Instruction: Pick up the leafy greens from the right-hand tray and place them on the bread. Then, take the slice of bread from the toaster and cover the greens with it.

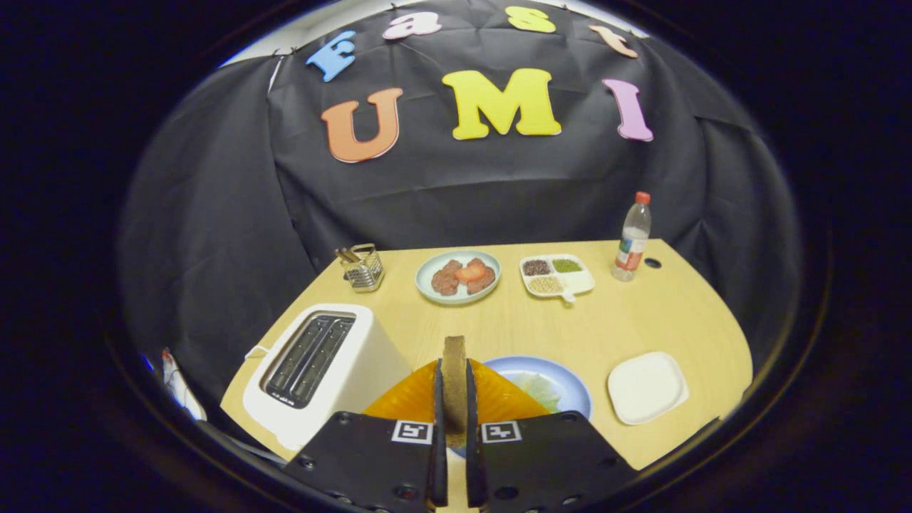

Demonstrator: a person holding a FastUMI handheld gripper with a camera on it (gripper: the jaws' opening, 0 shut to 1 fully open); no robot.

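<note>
The hand-held gripper (454,406) clamps a slice of bread (454,360) upright between both fingers, above the blue plate (570,388) with leafy greens (538,388), beside the toaster (320,363)

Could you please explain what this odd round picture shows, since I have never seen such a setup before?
The camera rides on a hand-held gripper a person carries, looking forward along its two fingers. They are closed on an upright slice of bread. Just beyond them, a blue plate holds leafy greens. On the wooden table also stand a white toaster, an empty white tray, a plate of meat, a divided dish, a bottle and a wire basket.
</note>
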